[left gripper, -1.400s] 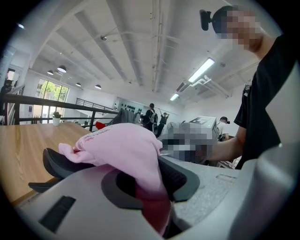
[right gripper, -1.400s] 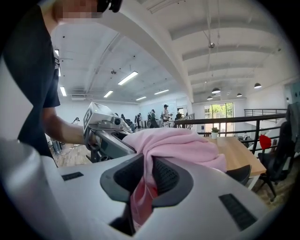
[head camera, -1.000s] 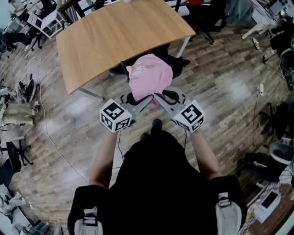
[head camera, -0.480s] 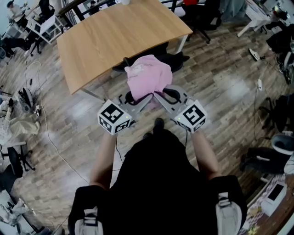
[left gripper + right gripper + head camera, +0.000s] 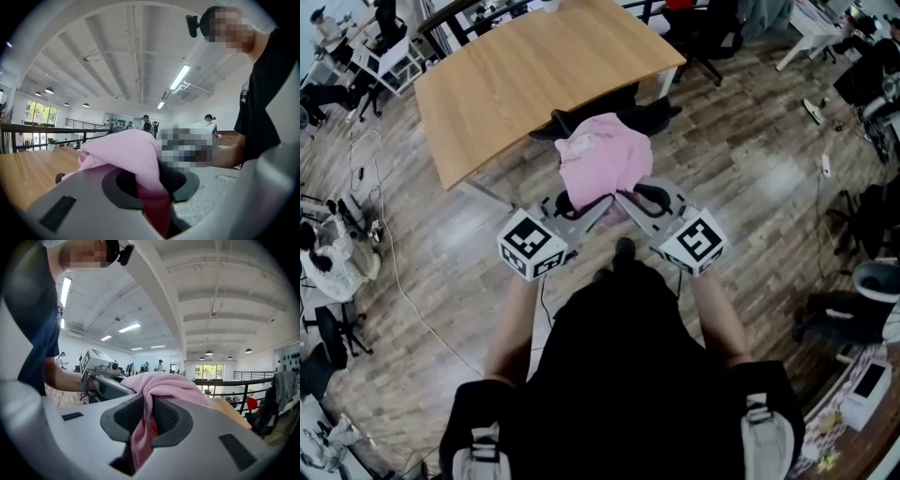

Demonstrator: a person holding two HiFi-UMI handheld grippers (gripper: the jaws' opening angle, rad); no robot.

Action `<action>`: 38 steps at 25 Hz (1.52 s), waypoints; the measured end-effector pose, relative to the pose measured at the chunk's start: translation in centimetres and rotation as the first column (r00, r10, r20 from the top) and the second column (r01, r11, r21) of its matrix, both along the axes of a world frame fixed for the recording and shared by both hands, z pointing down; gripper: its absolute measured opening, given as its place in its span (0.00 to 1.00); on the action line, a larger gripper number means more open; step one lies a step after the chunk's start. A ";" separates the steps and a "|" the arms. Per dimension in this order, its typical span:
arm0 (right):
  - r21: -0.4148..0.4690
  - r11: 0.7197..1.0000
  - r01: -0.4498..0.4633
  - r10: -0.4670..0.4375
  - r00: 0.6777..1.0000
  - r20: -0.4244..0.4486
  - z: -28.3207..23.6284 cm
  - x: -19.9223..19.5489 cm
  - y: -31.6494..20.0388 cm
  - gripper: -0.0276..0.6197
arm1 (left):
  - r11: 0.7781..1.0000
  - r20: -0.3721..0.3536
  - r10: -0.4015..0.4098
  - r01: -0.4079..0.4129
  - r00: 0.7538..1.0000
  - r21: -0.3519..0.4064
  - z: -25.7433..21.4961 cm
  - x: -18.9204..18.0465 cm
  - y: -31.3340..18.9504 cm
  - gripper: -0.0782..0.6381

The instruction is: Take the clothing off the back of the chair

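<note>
Shifted since a second ago: pink garment (image 5: pixel 602 157) and both hand-held grippers, drawn together toward 6 o'clock in the head view, away from the black chair (image 5: pixel 628 116). The chair's dark upper part now shows bare at 12 o'clock of the cloth. Both grips unchanged.

1. Pink garment. Soft matt knit, probably a sweatshirt, bunched into a rounded heap, with a paler print toward its 10 o'clock side. Held aloft between the grippers and the chair. It appears clear of the backrest, though any contact underneath is hidden. Long axis runs 12 to 6 o'clock, narrowing to the pinched edge at 6.

2. Left hand-held gripper (image 5: pixel 596 206). Grey moulded shell, black textured pads (image 5: pixel 180 180), marker cube at the rear. Clenched on a fold of the garment, at 7 o'clock of the heap.

3. Right hand-held gripper (image 5: pixel 626 201). Same build, pads (image 5: pixel 167 417) ribbed. Clamped on a second fold, with cloth trailing down between them, at 5 o'clock of the heap.

4. Governing relation (judgement). The cloth lies at 12 o'clock of both grippers, equally near each, with the chair beyond it on the same line. Further travel toward 6 o'clock should finish the removal.

5. Counter (image 5: pixel 525 75). Pale wood top with a curved edge, at 11 o'clock of the chair.

6. Floor (image 5: pixel 750 187). Grey-brown planks, glossy in patches.
</note>
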State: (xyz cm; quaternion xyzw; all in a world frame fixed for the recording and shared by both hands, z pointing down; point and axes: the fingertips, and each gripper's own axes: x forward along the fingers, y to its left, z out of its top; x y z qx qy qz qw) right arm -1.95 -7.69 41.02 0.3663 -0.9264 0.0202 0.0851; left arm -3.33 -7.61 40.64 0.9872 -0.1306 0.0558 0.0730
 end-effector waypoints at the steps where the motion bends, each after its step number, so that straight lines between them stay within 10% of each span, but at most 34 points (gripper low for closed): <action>1: 0.001 1.000 -0.001 0.001 1.000 0.005 -0.2 0.0 0.4 0.13 | 1.000 -0.005 0.000 0.000 1.000 0.002 -0.2 0.0 0.4 0.22; 38: -0.074 0.997 -0.025 0.027 0.999 0.022 2.8 -0.4 4.7 0.12 | 0.997 -0.008 0.032 -0.032 0.999 -0.066 2.8 -0.5 4.6 0.22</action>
